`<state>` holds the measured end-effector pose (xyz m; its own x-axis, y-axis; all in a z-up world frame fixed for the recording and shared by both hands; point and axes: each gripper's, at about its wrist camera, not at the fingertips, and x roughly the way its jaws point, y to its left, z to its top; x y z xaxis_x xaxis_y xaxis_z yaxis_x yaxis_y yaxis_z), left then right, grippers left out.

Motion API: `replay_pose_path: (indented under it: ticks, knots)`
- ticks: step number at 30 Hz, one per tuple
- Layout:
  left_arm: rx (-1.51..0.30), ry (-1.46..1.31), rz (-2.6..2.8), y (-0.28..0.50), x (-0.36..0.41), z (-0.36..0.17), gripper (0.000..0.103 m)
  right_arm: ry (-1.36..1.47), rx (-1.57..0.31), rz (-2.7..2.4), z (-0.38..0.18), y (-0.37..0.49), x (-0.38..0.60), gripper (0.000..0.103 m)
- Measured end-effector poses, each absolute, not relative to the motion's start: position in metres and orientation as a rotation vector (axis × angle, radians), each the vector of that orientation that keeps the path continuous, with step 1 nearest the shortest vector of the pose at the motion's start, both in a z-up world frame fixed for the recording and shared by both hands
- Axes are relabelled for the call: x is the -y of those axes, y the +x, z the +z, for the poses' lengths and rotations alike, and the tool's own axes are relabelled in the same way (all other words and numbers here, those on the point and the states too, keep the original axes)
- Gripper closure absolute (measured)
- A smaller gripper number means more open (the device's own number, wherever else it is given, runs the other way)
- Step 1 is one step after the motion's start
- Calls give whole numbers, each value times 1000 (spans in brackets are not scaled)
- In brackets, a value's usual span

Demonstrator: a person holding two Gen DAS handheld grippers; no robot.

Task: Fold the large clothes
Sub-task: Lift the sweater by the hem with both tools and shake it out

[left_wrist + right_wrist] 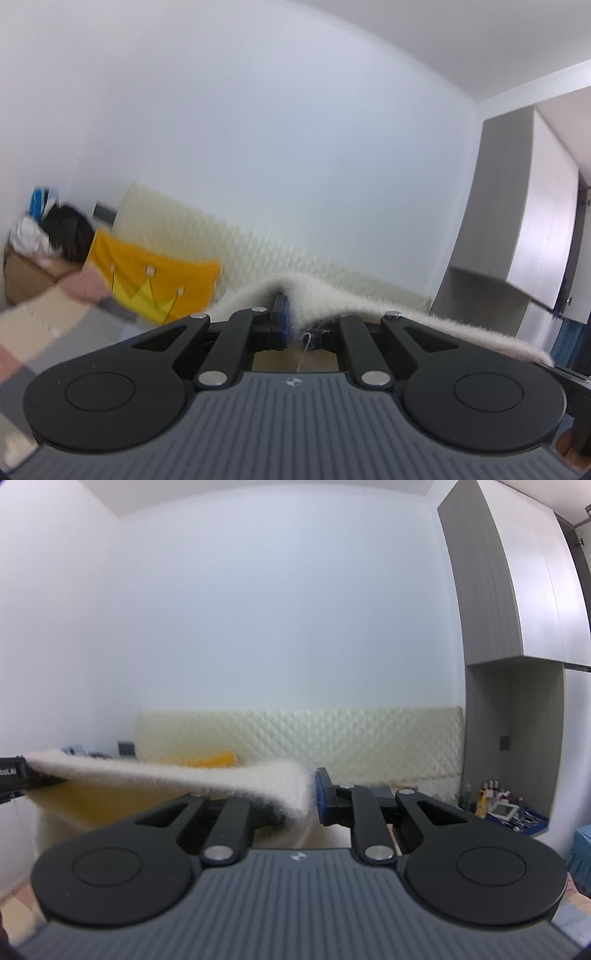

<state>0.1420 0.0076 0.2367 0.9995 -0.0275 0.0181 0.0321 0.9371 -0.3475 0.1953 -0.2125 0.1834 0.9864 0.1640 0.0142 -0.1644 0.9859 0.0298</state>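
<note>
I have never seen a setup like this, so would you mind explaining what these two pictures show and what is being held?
There is no robot here: a person carries a two-finger tool in each hand, and each tool has a wide-angle camera looking forward along its fingers. One picture comes from the left tool, the other from the right.

The black levers and grey ribbed plate low in each picture are the tool itself. The left gripper is shut on the fuzzy white garment, which drapes over its fingers. The right gripper pinches another part of the same cloth's edge, which stretches off to the left.

Both tools point level at a white wall with a quilted headboard. A yellow cloth with a crown pattern hangs behind. No work surface is in view.
</note>
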Motion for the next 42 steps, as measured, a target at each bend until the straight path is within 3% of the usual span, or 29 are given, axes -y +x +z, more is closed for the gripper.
replay_pose_path:
  ticks: [12, 18, 24, 30, 37, 42]
  knots:
    - [194, -302, -83, 39, -16, 353, 95, 121, 115, 269, 269, 114, 221, 87]
    - [144, -291, -54, 53, -28, 356, 95, 68, 105, 277, 269, 129, 203, 87]
    - [14, -329, -29, 140, -61, 300, 95, 53, -52, 279, 229, 223, 175, 87]
    - [-189, -411, 27, 278, -107, 219, 95, 9, -230, 249, 156, 365, 136, 87]
    - [-352, -440, 49, 454, -162, 86, 95, 21, -414, 209, 52, 543, 94, 87]
    - [-461, -390, 16, 581, -190, -14, 94, 44, -487, 154, -22, 621, 68, 87]
